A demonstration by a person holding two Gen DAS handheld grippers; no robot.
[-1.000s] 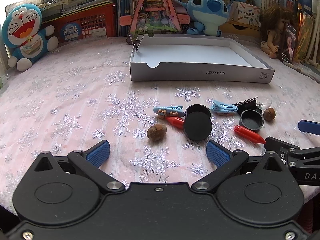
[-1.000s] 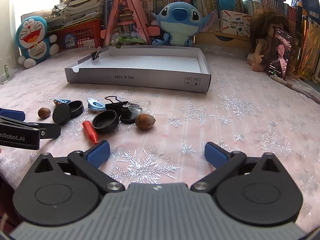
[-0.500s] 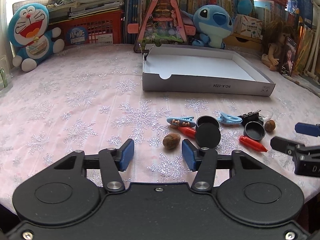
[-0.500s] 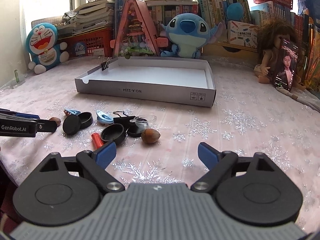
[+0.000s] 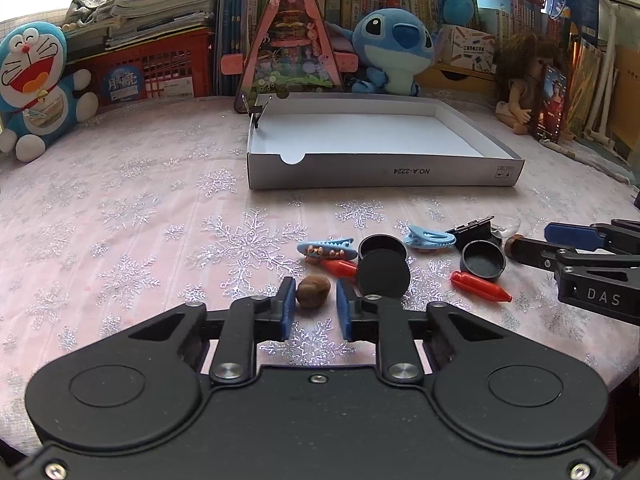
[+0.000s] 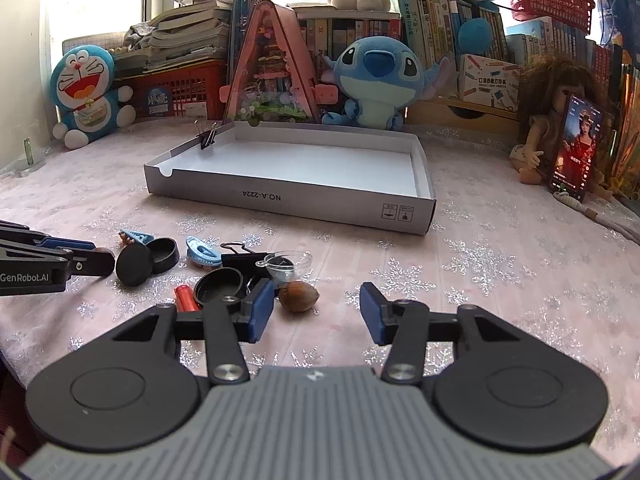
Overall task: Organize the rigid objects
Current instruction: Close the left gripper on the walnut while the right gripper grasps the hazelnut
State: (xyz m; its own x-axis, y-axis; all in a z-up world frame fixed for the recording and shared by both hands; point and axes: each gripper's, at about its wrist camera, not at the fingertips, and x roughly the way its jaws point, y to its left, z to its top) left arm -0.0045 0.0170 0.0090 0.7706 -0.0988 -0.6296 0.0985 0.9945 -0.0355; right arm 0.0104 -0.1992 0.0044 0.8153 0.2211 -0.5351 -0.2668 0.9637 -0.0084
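A brown nut [image 5: 313,293] lies on the pink snowflake cloth, and my left gripper [image 5: 314,286] is shut on it, a blue pad against each side. Beside it lie a black round lid [image 5: 383,274], black cups [image 5: 483,258], red crayons [image 5: 480,291], blue hair clips [image 5: 327,249] and a black binder clip [image 5: 474,229]. My right gripper [image 6: 316,292] is closing around a second nut [image 6: 299,297]. That nut sits nearer the left pad, and neither pad touches it. The white cardboard tray [image 6: 288,200] stands behind the pile, with only a binder clip [image 6: 206,138] on its rim.
Plush toys [image 5: 36,88], a pink triangular toy house [image 5: 290,48], a doll [image 6: 536,148] and a red crate with books line the back of the table. A small clear dish [image 6: 286,262] sits among the clutter. The table edge curves off at the far right.
Both grippers' jaws have narrowed from wide open. The left pair has come in against the nut. The right pair has come partway in around the other nut.
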